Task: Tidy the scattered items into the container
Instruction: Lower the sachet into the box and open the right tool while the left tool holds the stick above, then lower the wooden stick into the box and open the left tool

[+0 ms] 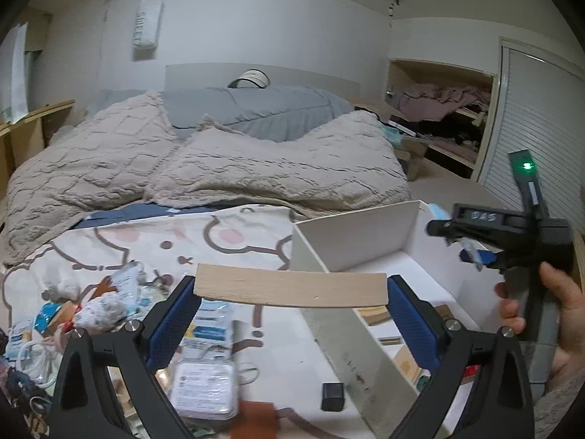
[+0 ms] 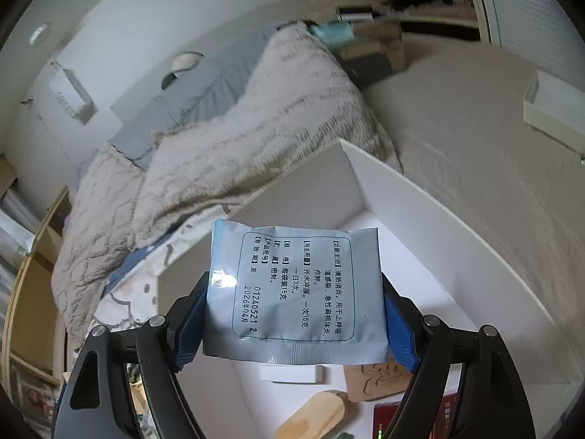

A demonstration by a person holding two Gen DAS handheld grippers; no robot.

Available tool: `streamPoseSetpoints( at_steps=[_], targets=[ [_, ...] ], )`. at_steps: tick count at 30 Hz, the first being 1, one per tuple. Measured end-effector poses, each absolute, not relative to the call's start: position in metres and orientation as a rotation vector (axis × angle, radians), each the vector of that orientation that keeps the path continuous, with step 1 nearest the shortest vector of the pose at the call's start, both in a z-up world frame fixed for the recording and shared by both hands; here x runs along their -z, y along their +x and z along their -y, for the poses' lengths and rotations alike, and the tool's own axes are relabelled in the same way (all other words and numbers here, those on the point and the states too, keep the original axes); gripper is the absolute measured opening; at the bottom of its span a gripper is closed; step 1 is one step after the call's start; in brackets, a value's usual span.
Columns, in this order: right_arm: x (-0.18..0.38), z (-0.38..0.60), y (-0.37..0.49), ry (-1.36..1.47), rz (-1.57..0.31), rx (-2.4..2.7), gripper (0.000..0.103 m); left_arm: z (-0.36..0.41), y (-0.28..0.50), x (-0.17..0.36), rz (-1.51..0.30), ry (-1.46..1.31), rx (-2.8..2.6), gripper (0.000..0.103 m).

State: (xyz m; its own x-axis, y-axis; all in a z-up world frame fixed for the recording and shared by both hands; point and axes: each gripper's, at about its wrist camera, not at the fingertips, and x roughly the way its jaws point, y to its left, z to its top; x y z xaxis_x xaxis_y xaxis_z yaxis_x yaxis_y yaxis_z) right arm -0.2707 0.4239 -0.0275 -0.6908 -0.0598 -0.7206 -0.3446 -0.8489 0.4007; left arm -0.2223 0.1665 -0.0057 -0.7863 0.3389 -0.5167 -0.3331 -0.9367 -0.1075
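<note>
My left gripper [image 1: 290, 289] is shut on a pale wooden strip [image 1: 290, 288], held crosswise above the near wall of the white box [image 1: 351, 230]. My right gripper [image 2: 296, 314] is shut on a light blue sachet [image 2: 292, 292] printed with black text, held over the inside of the white box [image 2: 457, 256]. The right gripper also shows in the left wrist view [image 1: 471, 252], above the box's right side. Inside the box lie a wooden piece [image 2: 314, 415], a white block [image 2: 292, 373], a carved wood tile [image 2: 376, 380] and a red card [image 2: 387, 417].
Scattered items lie on the cartoon-print sheet [image 1: 226, 234] left of the box: sachets [image 1: 212, 325], a clear plastic case [image 1: 204, 387], a small black block [image 1: 332, 397], a furry toy [image 1: 102, 312], white cable [image 1: 36, 356]. A beige blanket [image 1: 182, 168] lies behind.
</note>
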Motion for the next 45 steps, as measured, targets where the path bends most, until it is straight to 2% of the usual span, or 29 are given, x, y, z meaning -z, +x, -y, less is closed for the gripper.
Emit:
streamPoseSetpoints(
  at_steps=[15, 18, 21, 27, 38, 45],
  targets=[
    [0.058, -0.432, -0.295, -1.230, -0.628, -2.503, 0.084, -0.208, -0.231, 0.002, -0.084, -0.785, -2.605, 0.100],
    [0.063, -0.436, -0.294, -1.229, -0.622, -2.472, 0.089, -0.214, -0.231, 0.001, -0.104, -0.788, -2.594, 0.100],
    [0.067, -0.439, -0.293, -1.241, -0.638, -2.460, 0.099, -0.220, -0.230, 0.001, -0.118, -0.791, -2.585, 0.100],
    [0.065, -0.441, -0.291, -1.240, -0.623, -2.428, 0.103, -0.229, -0.229, 0.000, -0.143, -0.802, -2.571, 0.100],
    [0.037, -0.435, -0.279, -1.218, -0.674, -2.553, 0.103, -0.238, -0.234, 0.000, -0.122, -0.835, -2.539, 0.100],
    [0.004, -0.444, -0.251, -1.082, -0.644, -2.582, 0.103, -0.253, -0.240, 0.003, -0.128, -0.868, -2.493, 0.100]
  ],
)
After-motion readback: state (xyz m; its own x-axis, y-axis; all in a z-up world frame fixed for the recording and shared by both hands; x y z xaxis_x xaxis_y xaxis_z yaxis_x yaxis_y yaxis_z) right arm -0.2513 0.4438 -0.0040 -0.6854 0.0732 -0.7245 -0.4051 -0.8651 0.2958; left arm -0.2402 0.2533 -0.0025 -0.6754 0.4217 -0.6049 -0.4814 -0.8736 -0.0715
